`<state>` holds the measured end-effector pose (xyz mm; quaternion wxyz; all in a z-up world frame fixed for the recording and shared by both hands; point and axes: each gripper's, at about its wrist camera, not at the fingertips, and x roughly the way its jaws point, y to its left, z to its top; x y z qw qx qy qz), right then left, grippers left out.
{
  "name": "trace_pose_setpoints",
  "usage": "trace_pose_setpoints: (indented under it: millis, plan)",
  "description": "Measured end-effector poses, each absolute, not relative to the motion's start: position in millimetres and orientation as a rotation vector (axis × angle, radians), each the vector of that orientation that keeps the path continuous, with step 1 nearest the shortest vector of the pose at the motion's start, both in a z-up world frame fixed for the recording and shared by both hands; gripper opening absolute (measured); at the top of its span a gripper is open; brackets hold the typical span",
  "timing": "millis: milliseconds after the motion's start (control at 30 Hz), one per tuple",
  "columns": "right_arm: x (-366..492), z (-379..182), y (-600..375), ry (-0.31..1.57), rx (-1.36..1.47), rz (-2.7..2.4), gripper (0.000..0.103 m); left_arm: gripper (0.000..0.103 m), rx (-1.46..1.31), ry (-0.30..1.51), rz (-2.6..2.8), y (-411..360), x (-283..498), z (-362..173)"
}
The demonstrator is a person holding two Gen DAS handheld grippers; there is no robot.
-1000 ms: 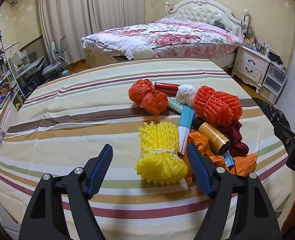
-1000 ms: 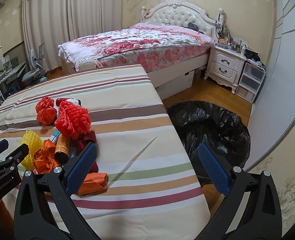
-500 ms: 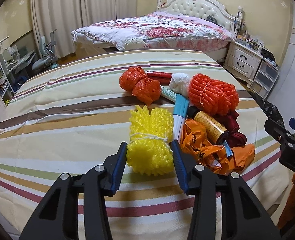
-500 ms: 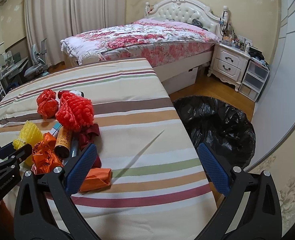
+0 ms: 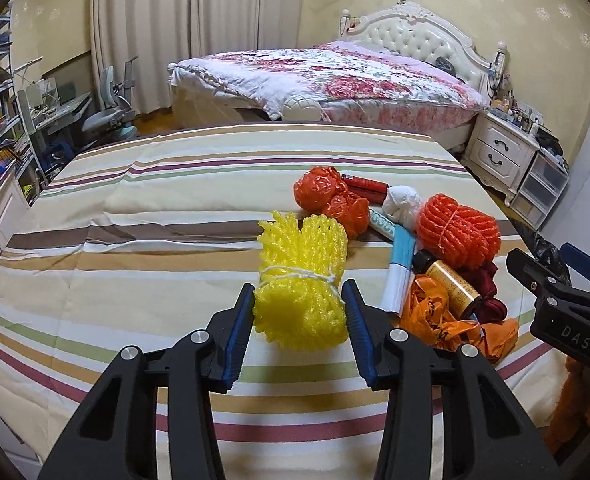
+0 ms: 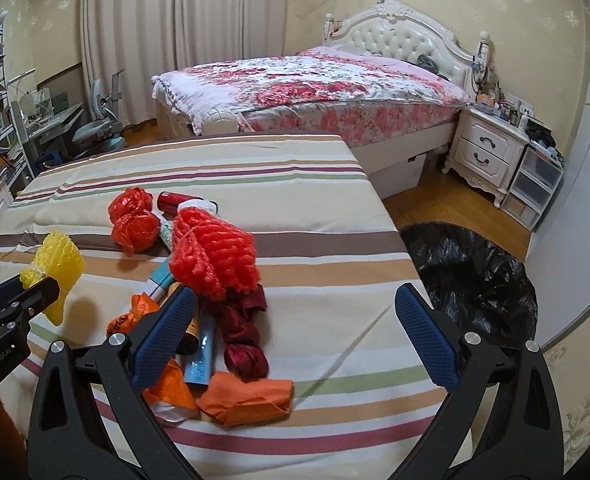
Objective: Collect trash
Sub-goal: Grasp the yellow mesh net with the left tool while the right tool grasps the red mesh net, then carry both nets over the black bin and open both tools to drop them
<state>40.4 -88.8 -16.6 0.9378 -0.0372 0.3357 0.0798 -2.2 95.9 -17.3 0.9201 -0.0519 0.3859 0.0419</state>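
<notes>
My left tongs (image 5: 298, 312) have just clamped down and are pinching the yellow foam-net bundle tied with white string (image 5: 301, 280), lifted slightly off the striped bed sheet (image 5: 135, 240) near its front edge. My right tongs (image 6: 295, 332) gape wide, empty, over the litter pile: orange plastic bag (image 6: 251, 398), amber bottle (image 5: 451, 284), red foam-net bundle (image 6: 211, 254). Beyond the sheet's right edge, on the floor, waits the black bin bag (image 6: 475, 280). Risk: the springy net could squirm out of this end-on pinch during the carry. Readable lettering: "DAS" on the right tongs' body, seen from my left.
</notes>
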Motion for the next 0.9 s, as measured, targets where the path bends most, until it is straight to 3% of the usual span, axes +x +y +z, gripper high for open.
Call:
trace_pose_setpoints:
  millis: [133,200,400,433,500,600,900]
  plan:
    - [50,-15,-70,0.678,-0.106,0.196,0.097,0.045,-0.119,0.798,0.096,103,0,-19]
    - [56,-16,-62,0.684,-0.121,0.216,0.083,0.045,-0.122,0.798,0.096,104,-2,-20]
    - [69,-25,-46,0.711,-0.152,0.244,0.081,0.045,-0.131,0.803,0.097,108,2,-23]
    - [70,-27,-43,0.718,-0.165,0.247,0.078,0.045,-0.132,0.802,0.096,109,3,-22]
    - [73,-31,-40,0.745,-0.171,0.27,0.056,0.045,-0.132,0.799,0.095,108,2,-23]
    - [73,-33,-40,0.751,-0.157,0.287,0.05,0.045,-0.132,0.787,0.093,108,3,-20]
    - [57,-14,-67,0.685,-0.099,0.245,0.047,0.045,-0.115,0.71,0.07,90,4,-4]
